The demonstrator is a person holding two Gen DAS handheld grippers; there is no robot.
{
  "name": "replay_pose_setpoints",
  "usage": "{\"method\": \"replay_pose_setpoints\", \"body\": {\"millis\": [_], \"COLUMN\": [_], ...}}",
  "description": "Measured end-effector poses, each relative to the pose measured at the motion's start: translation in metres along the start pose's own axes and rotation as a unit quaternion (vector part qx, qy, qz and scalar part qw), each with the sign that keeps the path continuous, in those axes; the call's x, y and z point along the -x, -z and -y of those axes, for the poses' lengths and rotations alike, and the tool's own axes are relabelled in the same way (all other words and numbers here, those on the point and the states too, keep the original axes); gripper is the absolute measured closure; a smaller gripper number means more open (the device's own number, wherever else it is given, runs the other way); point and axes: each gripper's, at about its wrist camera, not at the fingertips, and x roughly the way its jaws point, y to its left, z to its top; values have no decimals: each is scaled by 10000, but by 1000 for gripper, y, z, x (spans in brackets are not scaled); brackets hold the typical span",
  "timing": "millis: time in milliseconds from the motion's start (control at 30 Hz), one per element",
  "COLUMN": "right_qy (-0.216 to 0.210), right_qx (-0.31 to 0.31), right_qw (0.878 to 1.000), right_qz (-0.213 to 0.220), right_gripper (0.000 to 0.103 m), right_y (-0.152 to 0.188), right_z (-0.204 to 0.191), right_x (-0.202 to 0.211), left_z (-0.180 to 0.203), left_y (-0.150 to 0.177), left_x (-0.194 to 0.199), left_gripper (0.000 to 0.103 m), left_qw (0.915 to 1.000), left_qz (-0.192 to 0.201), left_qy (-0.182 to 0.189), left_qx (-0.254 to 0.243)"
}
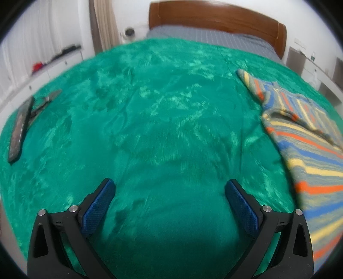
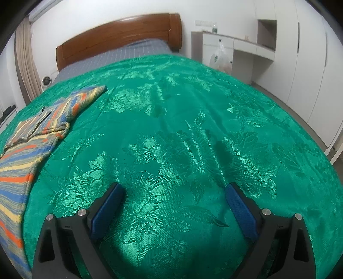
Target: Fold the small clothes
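Two grippers hang low over the bed, both spread wide with nothing between their blue pads. Nearest in the left wrist view, the left gripper [image 1: 169, 188] hovers above bare green bedspread [image 1: 150, 120]; in the right wrist view the right gripper [image 2: 173, 193] does the same over the spread's woven flower pattern.

Between the two tools lies the task's thing, a striped knit garment [image 1: 308, 150] in orange, blue, yellow and grey. It sits at the right edge of the left view and the left edge of the right view [image 2: 23, 150], flat on the spread, clear of both grippers. One sleeve [image 2: 90, 94] reaches away toward the headboard, and near it the cloth appears doubled over itself, so a first fold may be in; the blur and the frame edge leave that unsure. The lower body looks spread out, so most of the folding seems left to do.

Further left, near the bed's edge, a dark flat device [image 1: 19, 128] lies beside what look like pliers [image 1: 46, 100]. Beyond the spread come a grey striped sheet [image 1: 210, 38] and the wooden headboard [image 1: 214, 17], with white cabinets [image 2: 304, 64] along the wall.
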Motion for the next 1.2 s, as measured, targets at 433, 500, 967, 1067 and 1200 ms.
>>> {"method": "replay_pose_setpoints", "body": {"millis": [433,500,967,1067,1200], "right_qy": [-2455,-2477,-2988,-3204,-3171], "right_qx": [955,897,396,203,172], "right_qw": [9501,9429,9326,9336,9416], "right_qz": [-1673,-2041,-1984,-1594,-1123], "right_gripper": [16,30,97,97,97], "right_y": [75,90,68,35,-16], "right_z": [-90,-96,-94,-91,-94], "right_x": [108,98,116,121,103], "left_z": [45,54,60,57,61], "left_y": [88,96,99,68,6], "left_x": [74,73,123,136,121], "left_gripper": [28,35,99,99,99], "left_qw": [9621,9599,9451,9473,9493], "left_qz": [-2058,-2192,-2471,-2115,-1554], "left_qy": [1664,1491,1954,2331,2728], "left_qx": [-655,-906,-871,-604,-166]}}
